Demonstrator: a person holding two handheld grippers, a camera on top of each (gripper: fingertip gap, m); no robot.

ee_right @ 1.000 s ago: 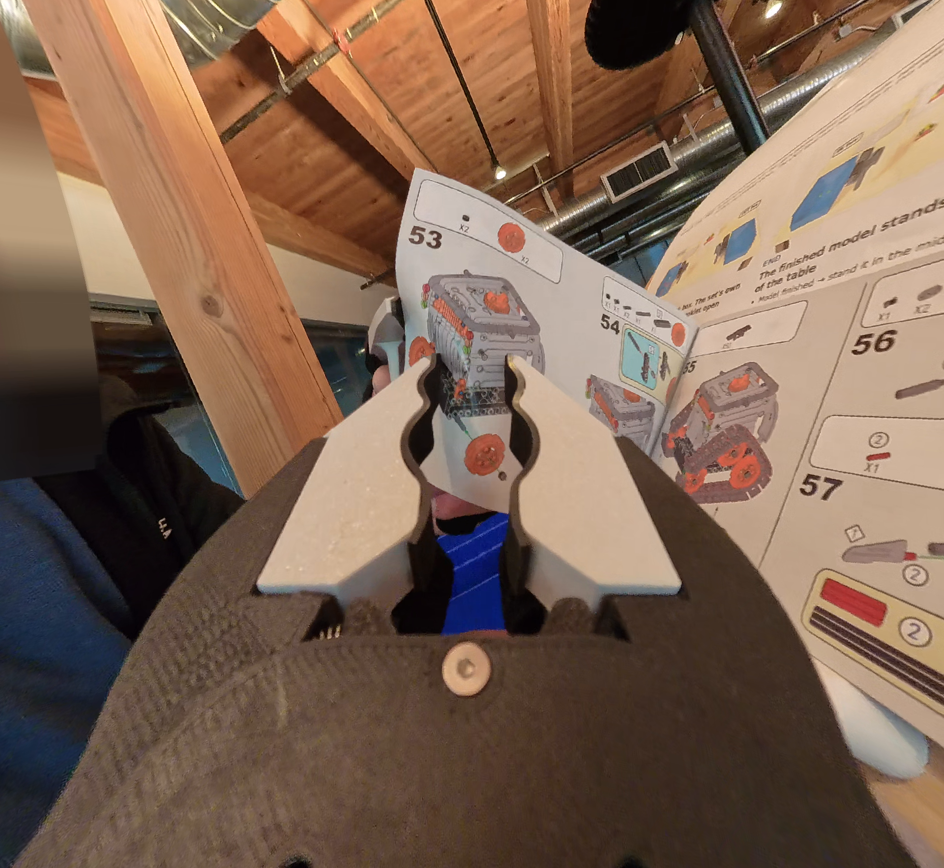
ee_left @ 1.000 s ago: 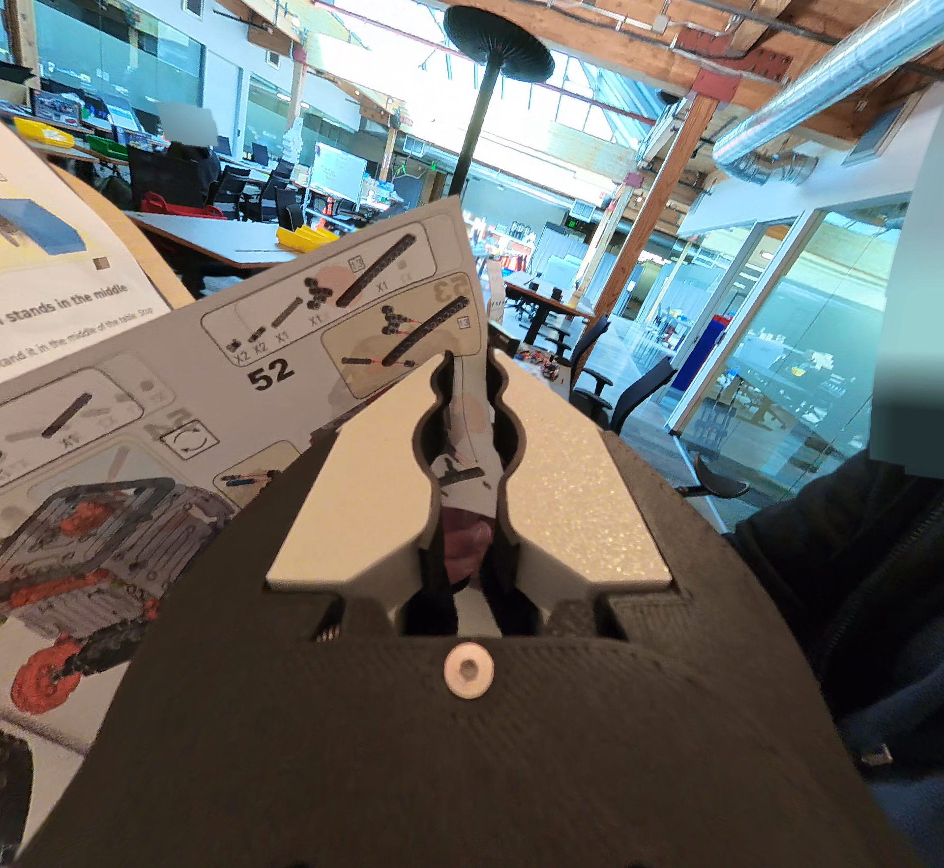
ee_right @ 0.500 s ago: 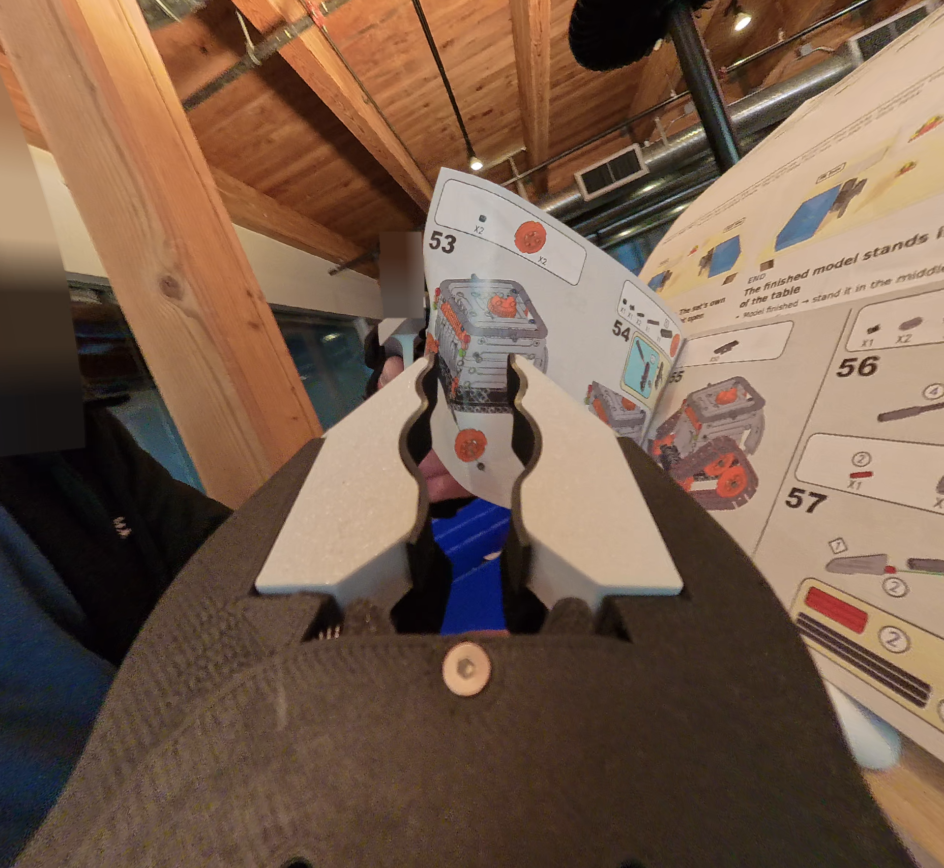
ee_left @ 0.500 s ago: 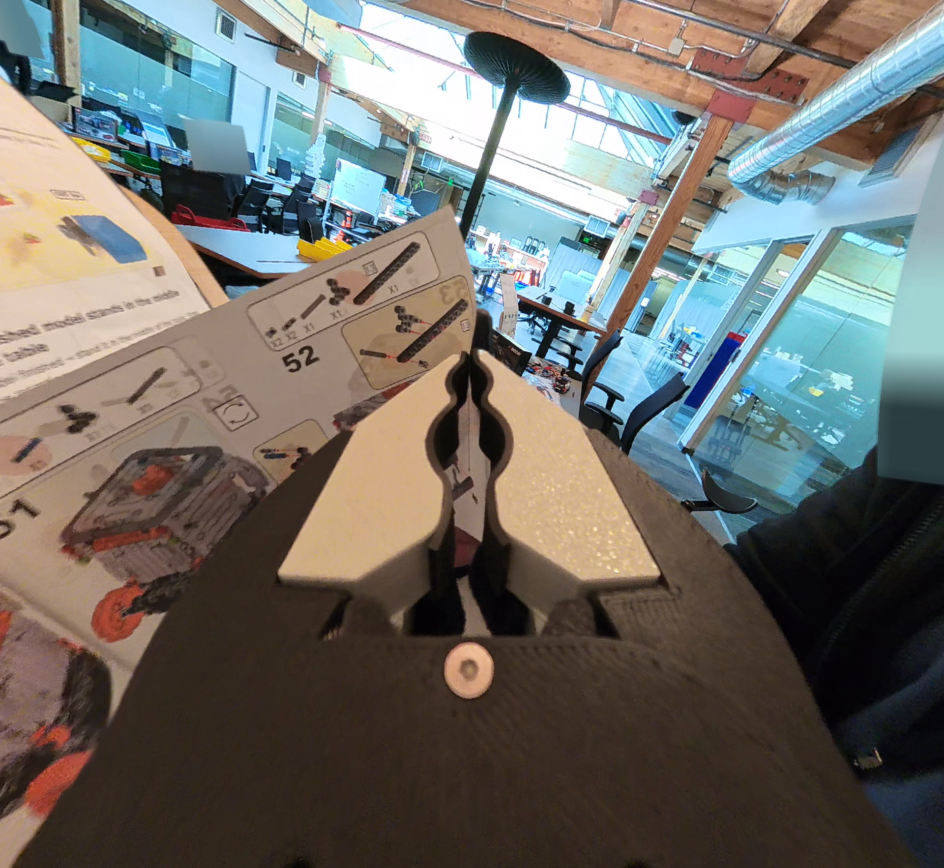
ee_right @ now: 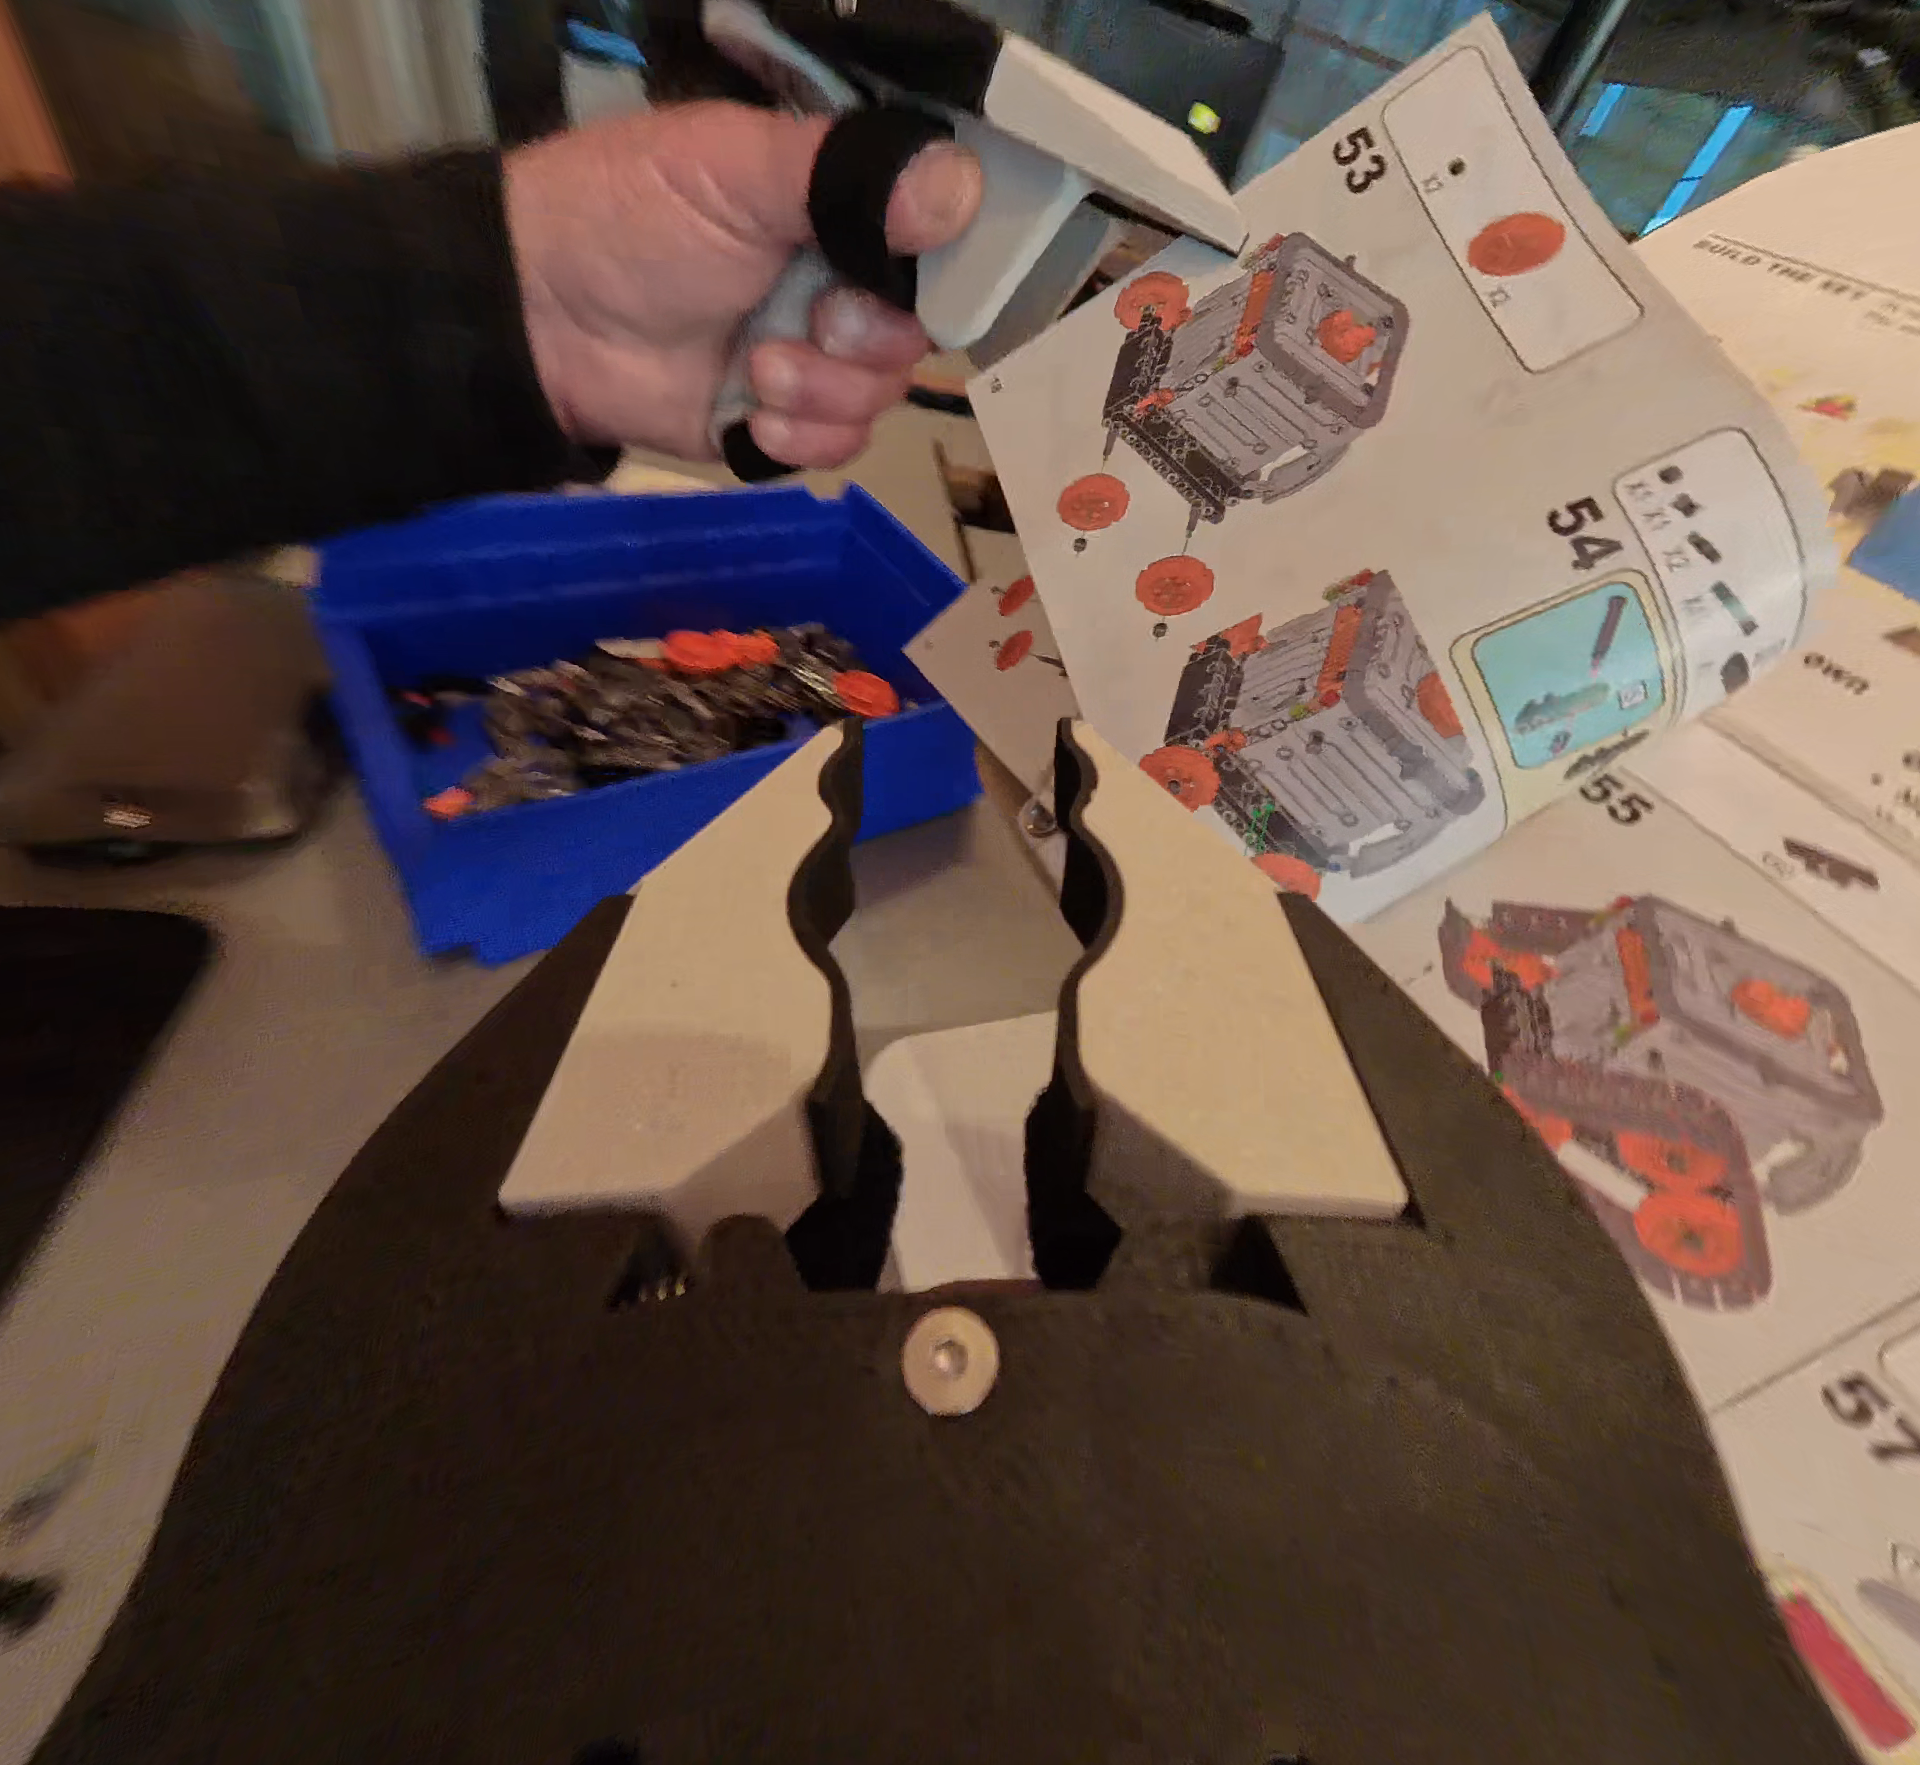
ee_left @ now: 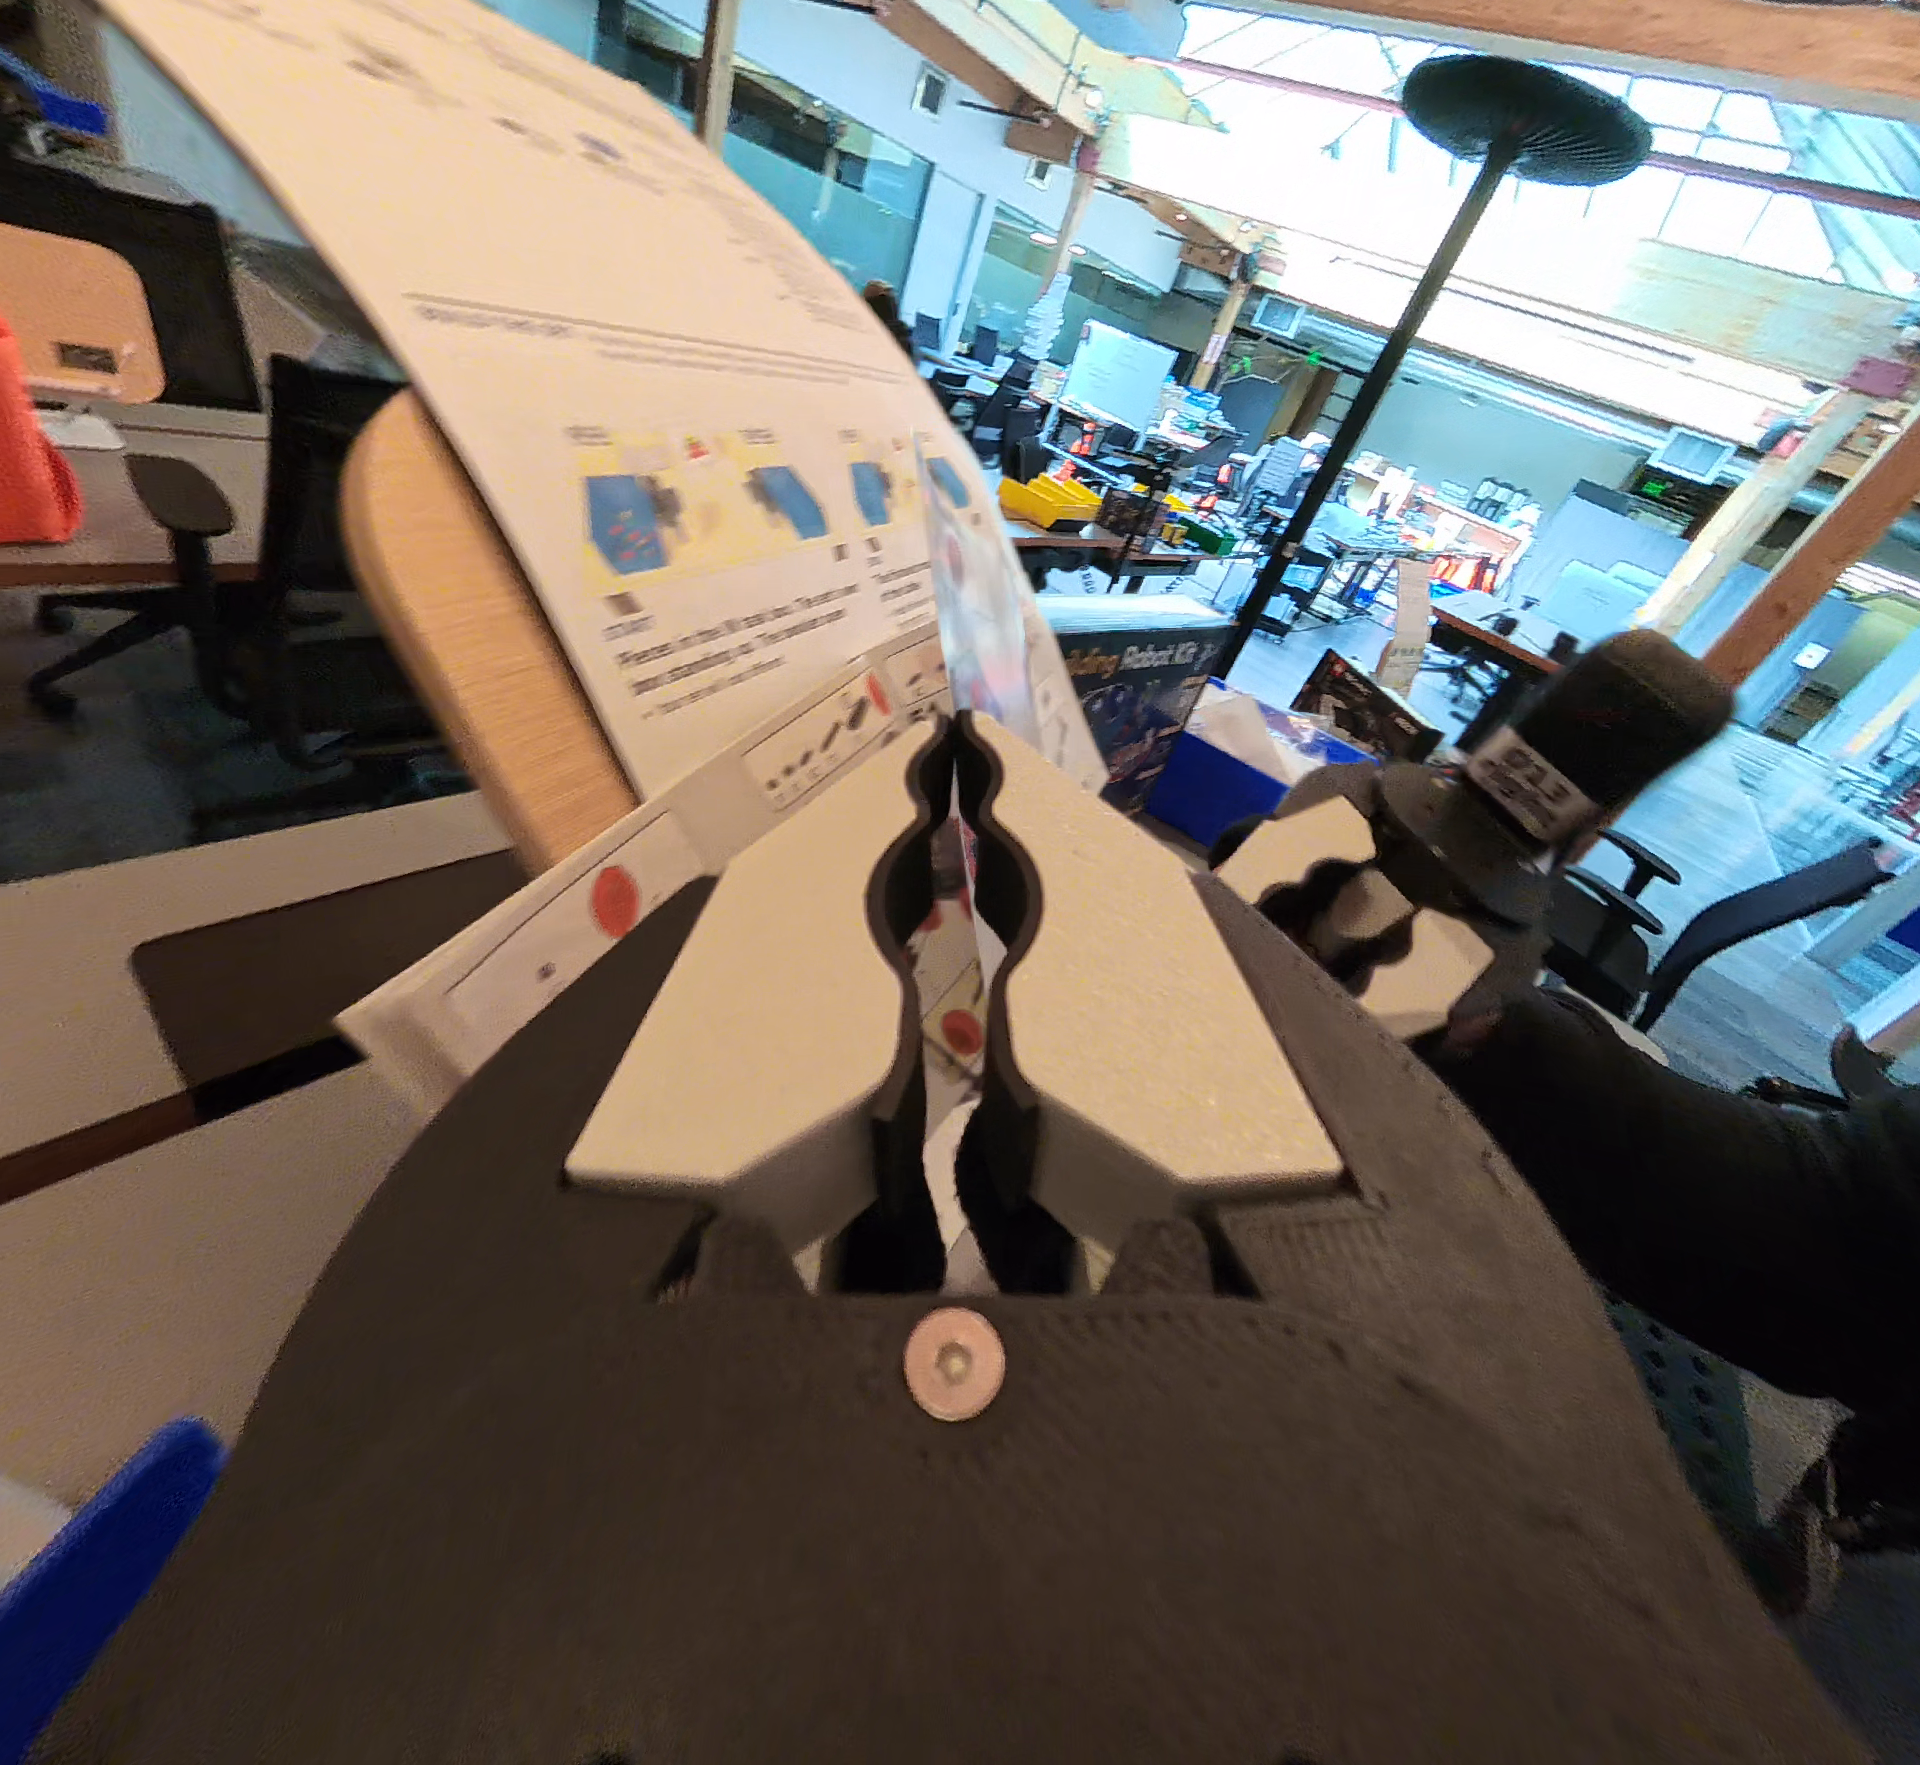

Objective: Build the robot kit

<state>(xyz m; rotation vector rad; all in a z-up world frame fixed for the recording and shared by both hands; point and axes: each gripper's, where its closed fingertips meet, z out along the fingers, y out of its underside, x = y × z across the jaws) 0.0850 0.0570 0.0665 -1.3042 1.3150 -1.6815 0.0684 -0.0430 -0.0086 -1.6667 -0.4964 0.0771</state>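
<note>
My left gripper [ee_left: 956, 733] is shut on the edge of a page of a printed building-instruction booklet [ee_left: 971, 894], which runs up between its fingers. The right wrist view shows that page [ee_right: 1403, 510] lifted and curled, with pictures of a grey and orange tracked model, and the left gripper [ee_right: 1205, 229], held in a hand [ee_right: 675, 281], pinching its top corner. My right gripper [ee_right: 961, 739] is open and empty, just left of the page's lower edge and above the table. It also shows in the left wrist view [ee_left: 1309, 894] at the right.
A blue bin [ee_right: 582, 853] of dark and orange parts stands on the grey table [ee_right: 260, 1144] behind my right gripper. A large printed sheet [ee_right: 1714, 863] lies at the right and arches up in the left wrist view [ee_left: 499, 261]. A dark flat pad [ee_right: 73, 1009] lies at the left. The left gripper's tips are roughly 12 centimeters from the right gripper's.
My left gripper has closed on the page. The page no longer lies between my right gripper's fingers, which stand a little wider. Both views have swung down from the ceiling towards the table.
</note>
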